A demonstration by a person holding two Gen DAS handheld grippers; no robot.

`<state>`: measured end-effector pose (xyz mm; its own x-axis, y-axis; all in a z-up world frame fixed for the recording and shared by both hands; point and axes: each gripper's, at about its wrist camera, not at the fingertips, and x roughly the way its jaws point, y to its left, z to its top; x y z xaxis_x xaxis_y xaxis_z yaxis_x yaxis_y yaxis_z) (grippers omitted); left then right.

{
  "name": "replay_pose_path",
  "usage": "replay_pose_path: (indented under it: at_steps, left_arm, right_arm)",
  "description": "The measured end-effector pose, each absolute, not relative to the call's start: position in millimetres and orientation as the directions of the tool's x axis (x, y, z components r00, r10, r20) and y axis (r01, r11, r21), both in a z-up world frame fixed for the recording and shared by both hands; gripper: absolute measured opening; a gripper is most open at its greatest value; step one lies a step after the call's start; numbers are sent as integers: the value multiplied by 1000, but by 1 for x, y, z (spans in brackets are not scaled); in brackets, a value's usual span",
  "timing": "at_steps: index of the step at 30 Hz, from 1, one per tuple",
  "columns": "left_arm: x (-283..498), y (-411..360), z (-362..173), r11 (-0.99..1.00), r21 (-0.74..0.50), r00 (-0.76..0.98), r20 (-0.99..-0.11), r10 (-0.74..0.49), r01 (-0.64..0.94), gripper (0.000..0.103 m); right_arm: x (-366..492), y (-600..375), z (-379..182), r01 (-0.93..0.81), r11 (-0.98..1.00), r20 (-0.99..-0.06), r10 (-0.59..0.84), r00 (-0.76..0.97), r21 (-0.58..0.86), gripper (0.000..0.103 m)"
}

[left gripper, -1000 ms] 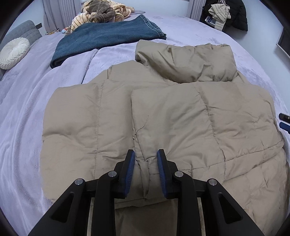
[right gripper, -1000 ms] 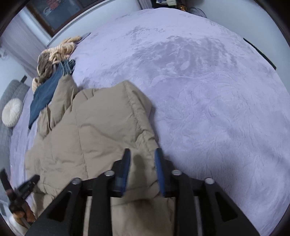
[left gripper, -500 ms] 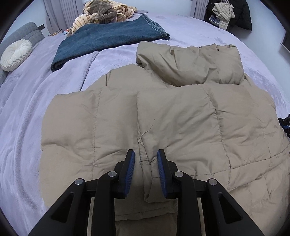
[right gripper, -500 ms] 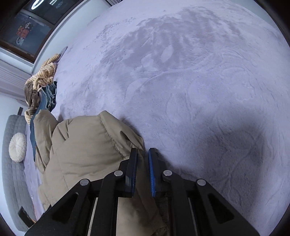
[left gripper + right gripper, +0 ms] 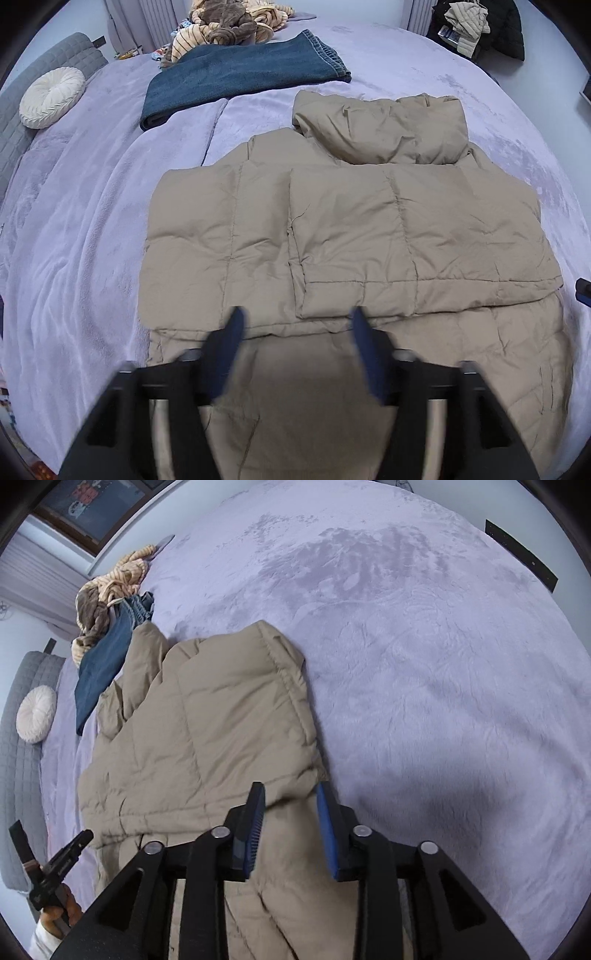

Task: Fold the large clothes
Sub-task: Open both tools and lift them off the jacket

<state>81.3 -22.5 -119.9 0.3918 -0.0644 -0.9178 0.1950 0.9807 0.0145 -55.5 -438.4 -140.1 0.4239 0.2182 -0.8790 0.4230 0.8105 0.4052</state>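
Observation:
A beige puffer jacket (image 5: 369, 240) lies flat on the lavender bed cover (image 5: 92, 221), hood at the far end and a sleeve folded across its body. My left gripper (image 5: 295, 332) hovers over the jacket's near part. Its jaws are opening wide and blurred, with nothing pinched between them. In the right wrist view the jacket's right edge (image 5: 207, 731) runs up from under my right gripper (image 5: 291, 812). Those jaws are opening too; the fabric lies loose below the gap, and the pads do not press on it. The left gripper (image 5: 55, 871) shows at the lower left, held by a hand.
Folded blue jeans (image 5: 240, 74) lie beyond the jacket, with a heap of striped brown clothes (image 5: 229, 22) behind them. A round white cushion (image 5: 51, 96) rests against a grey padded headboard (image 5: 74, 51) at the left. Dark clothes (image 5: 480, 26) hang at the far right.
The left jaws went from narrow to wide, letting the fold of fabric go, and the gripper rose and drew back. The right jaws shut at the jacket's edge, then parted again.

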Motion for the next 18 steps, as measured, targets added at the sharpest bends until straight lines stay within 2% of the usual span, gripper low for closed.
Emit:
replay_pose_path:
  at_steps: [1, 3, 6, 8, 9, 11, 12, 18]
  left_arm:
    - [73, -22, -112, 983, 15, 421, -905, -66, 185, 97]
    - [63, -22, -102, 982, 8, 420, -904, -74, 190, 97]
    - [50, -23, -96, 985, 1, 401, -913, -69, 172, 98]
    - [40, -26, -93, 987, -4, 387, -920, -68, 162, 98]
    - [35, -28, -92, 987, -6, 379, -923, -66, 159, 102]
    - [23, -33, -89, 988, -3, 366, -929, -61, 156, 103]
    - [17, -35, -88, 988, 0, 362, -930, -57, 154, 103]
    - [-16, -37, -84, 994, 0, 334, -942, -37, 110, 103]
  right_arm:
    - [-61, -434, -137, 414, 817, -881, 221, 418, 401, 42]
    - [-70, -425, -133, 397, 831, -888, 223, 403, 389, 42]
    - [-83, -417, -129, 385, 836, -892, 241, 383, 391, 54]
    - [-91, -413, -127, 382, 835, -893, 254, 372, 396, 57]
    - [-95, -411, -126, 379, 836, -894, 259, 366, 397, 60]
    - [-104, -406, -123, 373, 837, -894, 267, 360, 401, 72]
    - [-107, -404, -122, 364, 836, -890, 281, 359, 411, 81]
    - [-125, -389, -125, 321, 836, -881, 346, 322, 445, 81]
